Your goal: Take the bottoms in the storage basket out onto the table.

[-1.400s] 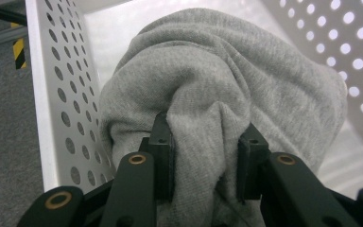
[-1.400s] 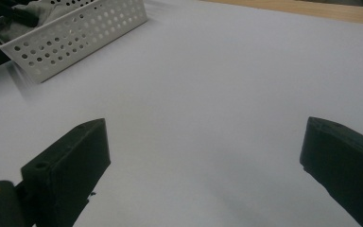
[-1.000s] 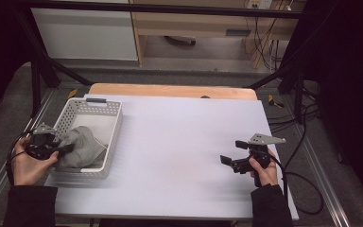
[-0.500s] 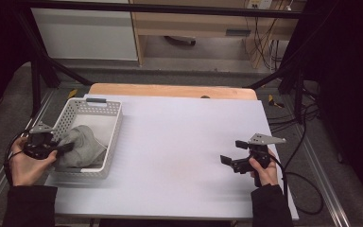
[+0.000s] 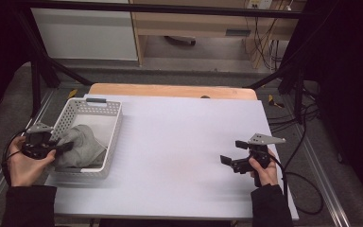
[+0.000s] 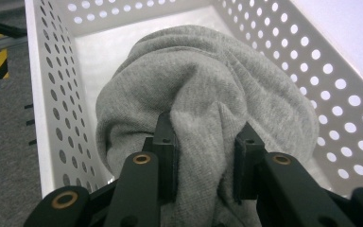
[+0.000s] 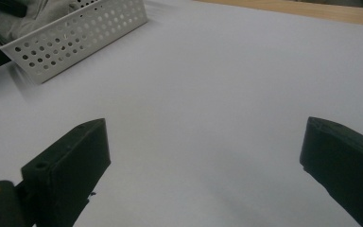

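**Left claw clamped on the grey cloth at the near end of the basket**

The crumpled grey knit cloth [image 6: 203, 94] lies inside the white perforated plastic basket [image 5: 114, 126], bunched toward the basket's near end, at the left side of the pale desk [image 5: 184, 142]. The left claw [image 5: 59, 147] reaches in over the basket's near left rim, and in the left gripper view its two black jaws stand close together with a fold of the cloth pinched between them; the bulk of the cloth rises ahead of the jaws, toward the basket's far end. The basket's long axis runs away from the person, so the cloth's free mass lies along that line, beyond the grip.

The right claw [image 5: 231, 161] rests well apart, low over the bare desk on the right side, jaws spread wide and holding nothing, pointing leftward across the desk toward the basket.

The left hand is plainly the nearer one. Any lift probably has to go up and over the basket's wall, with the cloth trailing below the pinched fold.
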`<state>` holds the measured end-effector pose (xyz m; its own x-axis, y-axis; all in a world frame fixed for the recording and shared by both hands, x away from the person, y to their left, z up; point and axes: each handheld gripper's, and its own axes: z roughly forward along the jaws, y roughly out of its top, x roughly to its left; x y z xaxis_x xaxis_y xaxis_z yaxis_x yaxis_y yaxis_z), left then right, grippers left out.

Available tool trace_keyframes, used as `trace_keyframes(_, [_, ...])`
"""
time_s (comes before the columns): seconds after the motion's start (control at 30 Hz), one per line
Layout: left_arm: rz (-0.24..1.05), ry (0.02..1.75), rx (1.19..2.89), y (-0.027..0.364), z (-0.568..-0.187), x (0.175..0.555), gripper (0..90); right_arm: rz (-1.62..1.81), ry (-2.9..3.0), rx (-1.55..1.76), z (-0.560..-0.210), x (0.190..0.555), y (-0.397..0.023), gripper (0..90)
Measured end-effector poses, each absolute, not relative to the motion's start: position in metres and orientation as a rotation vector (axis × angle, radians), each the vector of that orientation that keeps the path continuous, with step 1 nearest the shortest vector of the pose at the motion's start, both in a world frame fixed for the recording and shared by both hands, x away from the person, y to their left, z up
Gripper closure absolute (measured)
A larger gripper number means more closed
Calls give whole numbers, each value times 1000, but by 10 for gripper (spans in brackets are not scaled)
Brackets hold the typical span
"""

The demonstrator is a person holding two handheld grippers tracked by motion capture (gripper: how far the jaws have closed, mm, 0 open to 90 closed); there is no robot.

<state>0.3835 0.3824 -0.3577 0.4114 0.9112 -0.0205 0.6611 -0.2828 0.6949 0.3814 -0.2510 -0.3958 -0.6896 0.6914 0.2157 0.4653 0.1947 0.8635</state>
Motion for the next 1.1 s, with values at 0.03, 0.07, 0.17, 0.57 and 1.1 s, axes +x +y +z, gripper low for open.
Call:
trace_keyframes(0.03, [512, 1331, 2039, 382, -357, 383, 686, 1498, 2247, 1110, -396, 381, -251, 27])
trace_keyframes(0.07, [510, 1332, 2037, 383, -357, 383, 686, 1497, 2247, 1110, -396, 381, -251, 27])
trace_keyframes(0.17, [511, 1328, 2033, 383, -356, 382, 686, 1497, 2247, 1110, -396, 381, -251, 27])
trace_keyframes(0.57, [525, 1322, 2020, 381, -349, 379, 687, 1498, 2248, 1110, -396, 381, -251, 27])
trace_keyframes(1.1, [545, 1307, 2003, 378, -340, 374, 689, 1499, 2246, 1108, -396, 381, -251, 27])
